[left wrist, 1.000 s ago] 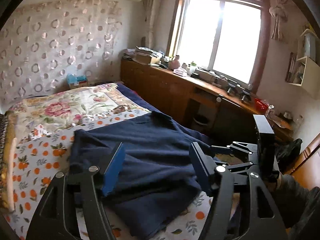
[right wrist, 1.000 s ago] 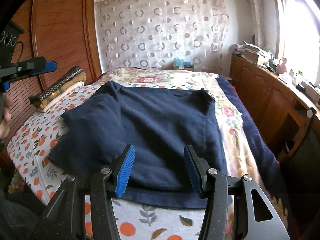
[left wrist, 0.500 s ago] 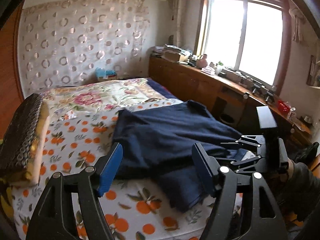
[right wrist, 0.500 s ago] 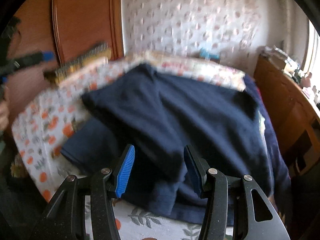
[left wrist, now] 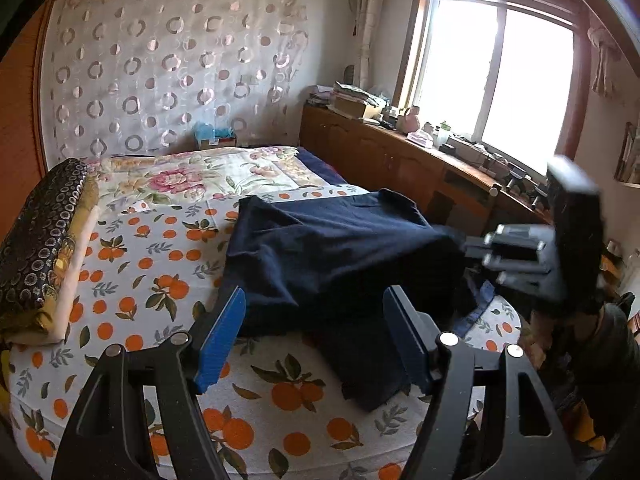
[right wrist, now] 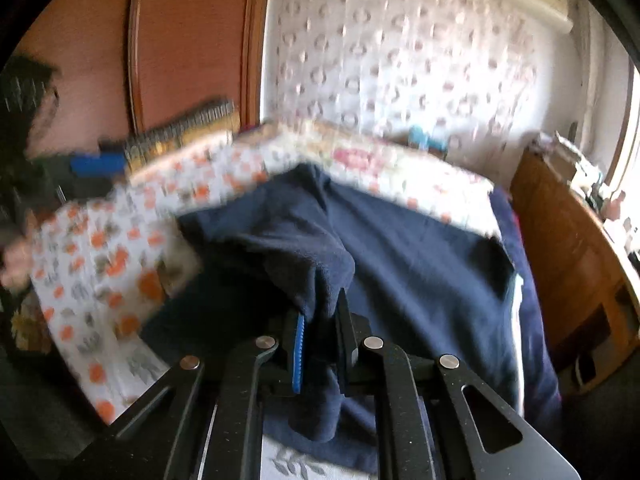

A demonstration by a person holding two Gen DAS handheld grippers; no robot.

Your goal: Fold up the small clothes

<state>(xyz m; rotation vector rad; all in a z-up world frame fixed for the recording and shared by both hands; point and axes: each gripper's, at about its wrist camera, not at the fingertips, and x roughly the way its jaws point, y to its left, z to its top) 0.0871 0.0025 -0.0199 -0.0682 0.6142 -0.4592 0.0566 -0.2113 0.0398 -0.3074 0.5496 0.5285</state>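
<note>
A dark navy garment [left wrist: 336,256] lies partly folded on the bed, near its right side; it also shows in the right wrist view [right wrist: 420,256]. My left gripper [left wrist: 314,340] is open and empty, hovering just short of the garment's near edge. My right gripper [right wrist: 320,340] is shut on a bunched fold of the navy garment near its front edge and lifts it. In the left wrist view the right gripper [left wrist: 532,256] shows blurred at the garment's right edge.
The bed has an orange-print sheet [left wrist: 132,280] and a floral quilt [left wrist: 208,176] behind. A folded patterned blanket [left wrist: 40,248] lies at the bed's left side. A wooden cabinet [left wrist: 400,160] with clutter runs under the window on the right.
My right gripper closed on the garment's front edge and pulls it up. My left gripper drew back and to the left, so more of the sheet shows in front of it.
</note>
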